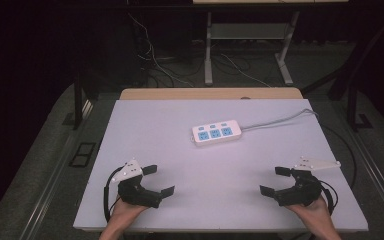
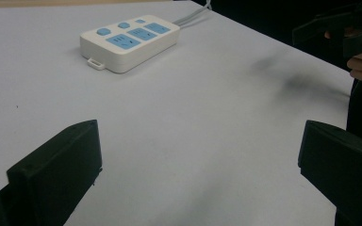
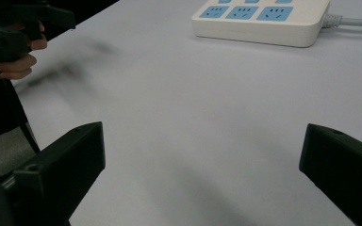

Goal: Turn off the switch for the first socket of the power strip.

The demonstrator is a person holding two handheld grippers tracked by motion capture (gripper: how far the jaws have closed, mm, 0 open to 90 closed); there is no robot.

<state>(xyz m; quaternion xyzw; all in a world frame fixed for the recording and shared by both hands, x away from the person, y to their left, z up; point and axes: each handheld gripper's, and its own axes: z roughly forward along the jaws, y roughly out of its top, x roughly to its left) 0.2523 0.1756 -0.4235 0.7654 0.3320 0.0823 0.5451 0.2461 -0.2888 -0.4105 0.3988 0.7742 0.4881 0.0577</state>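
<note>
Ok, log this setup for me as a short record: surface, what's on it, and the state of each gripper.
surface: white table
item: white power strip with blue sockets, lying flat near the table's middle
cord: grey cable runs off toward the far right edge
left gripper: open, holding nothing, near edge
right gripper: open, holding nothing, near edge

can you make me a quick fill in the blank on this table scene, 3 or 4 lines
1. The power strip has ____ blue sockets in a row.
2. The left gripper and the right gripper both have their jaws ____.
3. The strip's cable runs off toward the table's ____ side in the high view.
4. Both grippers hover near the table's ____ edge, the person's side.

Missing words: three; open; right; near
</note>
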